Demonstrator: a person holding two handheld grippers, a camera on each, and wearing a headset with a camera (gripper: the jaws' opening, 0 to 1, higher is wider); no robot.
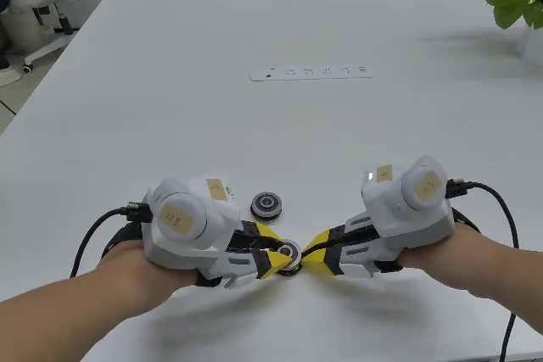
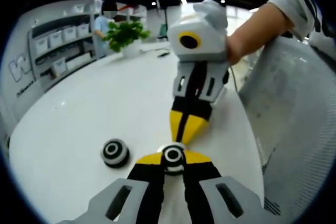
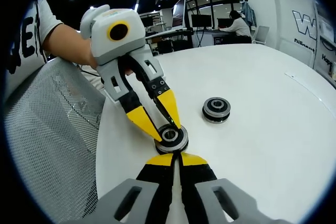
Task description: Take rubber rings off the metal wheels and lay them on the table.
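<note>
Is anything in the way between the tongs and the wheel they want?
No, nothing. The left tongs grip the wheel, and the shut tips of the right tongs touch its rim. The other wheel sits apart to the side, with bare table around it.

Two small round metal wheels, silver hub and dark outer band. First wheel (image 1: pixel 288 255) sits near the front edge of the table (image 1: pixel 254 125), hub face up, black rubber ring (image 3: pixel 184 140) on it. The left gripper (image 2: pixel 173 157) clamps it between its yellow tips, and the closed tips of the right gripper (image 3: pixel 173 157) touch its rim from the opposite side. Second wheel (image 1: pixel 266 205) lies flat and free, just behind the first, toward the table's middle, not touching it.
</note>
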